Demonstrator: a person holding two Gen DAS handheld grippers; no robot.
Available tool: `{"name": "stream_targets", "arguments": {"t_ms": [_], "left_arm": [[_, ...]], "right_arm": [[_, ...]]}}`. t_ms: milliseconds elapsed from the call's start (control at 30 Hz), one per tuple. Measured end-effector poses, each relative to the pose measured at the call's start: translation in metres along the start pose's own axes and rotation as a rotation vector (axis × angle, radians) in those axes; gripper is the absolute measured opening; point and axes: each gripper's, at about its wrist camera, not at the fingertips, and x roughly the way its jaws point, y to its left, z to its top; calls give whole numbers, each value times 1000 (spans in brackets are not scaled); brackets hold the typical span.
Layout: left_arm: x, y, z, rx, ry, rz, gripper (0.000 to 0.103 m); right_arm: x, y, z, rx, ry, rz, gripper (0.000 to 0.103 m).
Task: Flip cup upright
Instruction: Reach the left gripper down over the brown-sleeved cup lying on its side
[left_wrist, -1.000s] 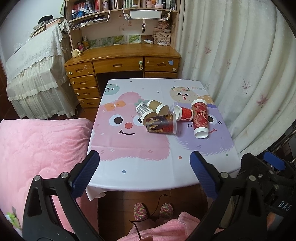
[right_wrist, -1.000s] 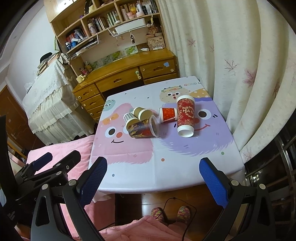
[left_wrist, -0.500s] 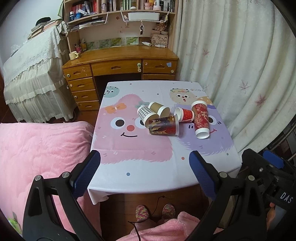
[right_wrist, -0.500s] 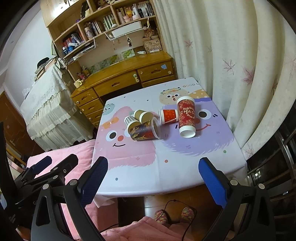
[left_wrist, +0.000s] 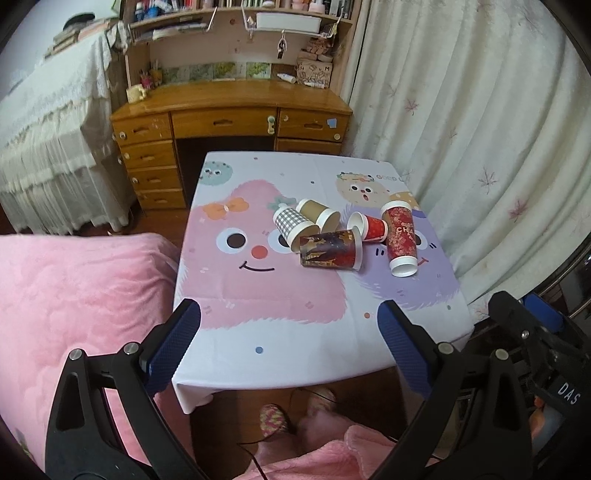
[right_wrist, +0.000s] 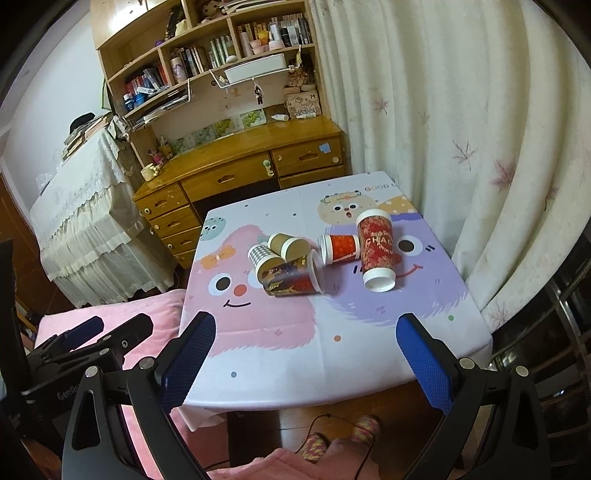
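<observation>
Several paper cups lie on their sides in a cluster on the cartoon tablecloth: a checked cup, a brown cup, a dark red patterned cup, a small red cup and a tall red cup. They also show in the right wrist view, the tall red cup at the right and the dark patterned cup nearest. My left gripper and right gripper are open and empty, held above the table's near edge, well short of the cups.
A wooden desk with shelves stands behind the table. A pink blanket lies to the left, a curtain hangs to the right. The other gripper shows at lower left in the right wrist view. My feet are below the table edge.
Both grippers have moved back and up slightly from the table; the view has tilted. The cups have not moved. Both grippers stay open.
</observation>
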Motion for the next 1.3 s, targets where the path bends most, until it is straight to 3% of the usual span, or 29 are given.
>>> {"name": "stream_targets", "arguments": {"t_ms": [300,467,567,700,833,967,1100,1300], "left_arm": [[26,22,20,-28,31,0,96],[55,34,49,-93,80,-47,96],[75,36,71,-78,96,-37,96],[121,26,116,68,124,27,96],[175,4,154,230,179,46,96],[240,-21,184,423,247,54,96],[302,-48,193,651,301,12,96],[372,-78,185,937,363,-62,96]], "right_arm": [[23,0,11,-34,-1,-2,100],[62,-10,28,-83,8,-9,100],[95,-14,44,-139,18,-19,100],[146,-25,74,-180,53,-9,100],[204,-36,113,-191,90,10,100],[254,-40,139,-288,103,-18,100],[295,-40,147,-440,90,-90,100],[345,-45,131,-488,177,-95,100]]}}
